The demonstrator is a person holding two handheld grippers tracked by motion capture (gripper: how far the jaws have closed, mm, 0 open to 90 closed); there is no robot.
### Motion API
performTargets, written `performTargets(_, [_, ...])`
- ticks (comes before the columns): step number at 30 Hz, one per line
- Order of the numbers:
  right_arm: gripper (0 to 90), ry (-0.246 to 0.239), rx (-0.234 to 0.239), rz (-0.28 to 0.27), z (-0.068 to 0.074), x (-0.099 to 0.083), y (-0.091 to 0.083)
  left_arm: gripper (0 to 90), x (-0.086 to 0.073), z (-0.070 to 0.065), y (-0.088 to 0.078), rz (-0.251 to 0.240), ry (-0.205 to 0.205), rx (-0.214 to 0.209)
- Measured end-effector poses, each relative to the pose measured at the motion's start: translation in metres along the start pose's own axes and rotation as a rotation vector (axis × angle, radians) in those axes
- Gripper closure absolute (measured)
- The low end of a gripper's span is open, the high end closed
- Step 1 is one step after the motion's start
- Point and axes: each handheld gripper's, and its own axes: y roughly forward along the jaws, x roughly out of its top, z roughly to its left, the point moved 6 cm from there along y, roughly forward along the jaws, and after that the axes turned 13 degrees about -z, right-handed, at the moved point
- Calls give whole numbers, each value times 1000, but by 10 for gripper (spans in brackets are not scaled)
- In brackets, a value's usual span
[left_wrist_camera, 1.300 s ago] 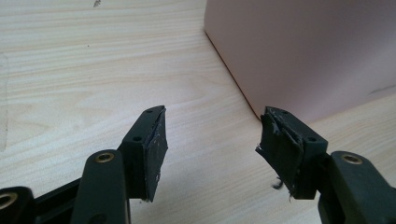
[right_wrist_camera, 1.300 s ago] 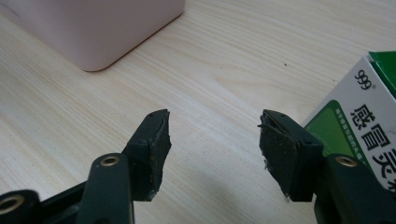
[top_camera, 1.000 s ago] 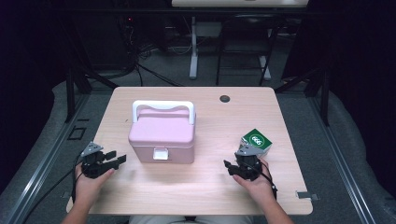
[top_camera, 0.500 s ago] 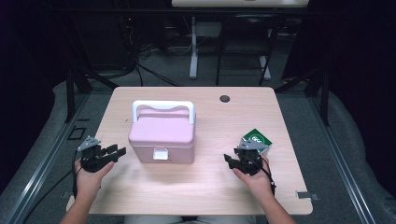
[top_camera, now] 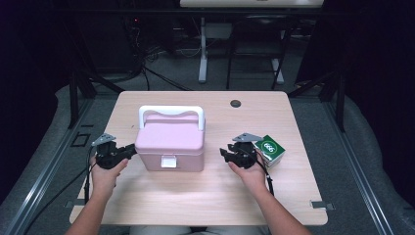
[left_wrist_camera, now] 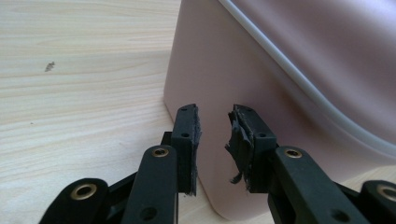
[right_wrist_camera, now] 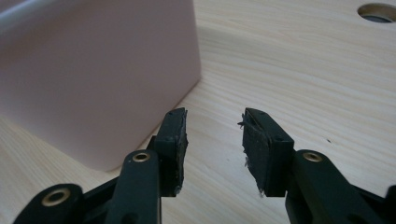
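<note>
A pink lidded box (top_camera: 170,144) with a white handle (top_camera: 171,109) stands mid-table. My left gripper (top_camera: 129,150) points at its left side, fingertips almost at the wall. In the left gripper view the jaws (left_wrist_camera: 215,128) stand open a narrow gap apart with nothing between them, and the box wall (left_wrist_camera: 261,70) is just behind; they have just been closing. My right gripper (top_camera: 224,153) points at the box's right side from a short gap away. Its jaws (right_wrist_camera: 215,128) are open and empty and have also been closing, with the box (right_wrist_camera: 93,70) ahead on the left.
A green and white pack (top_camera: 270,148) lies on the wooden table (top_camera: 205,196) just right of the right hand. A round cable hole (top_camera: 236,104) sits near the far edge. Stands and cables fill the dark floor beyond.
Both grippers have moved inward toward the pink box. The right one has left the green pack behind, and both pairs of jaws look narrower.
</note>
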Motion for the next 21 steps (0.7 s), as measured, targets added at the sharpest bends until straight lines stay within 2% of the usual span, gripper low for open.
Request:
performTargets(7, [601,13,28,-31,11,4,11,726,-1,-7,2,2,-1,-12])
performTargets(13, [604,33,42,-70,18,11,17,721,-2,-16,7,6,20,-19])
performTargets(16, [643,30,33,-81,20,13,17,721,-2,-18,7,6,34,-8])
performTargets(19, [708,40,47,-81,22,13,16,733,-2,-20,7,11,42,-1])
performTargets(21, [765,37,58,-88,25,13,15,780,-2,-22,7,9,43,-6])
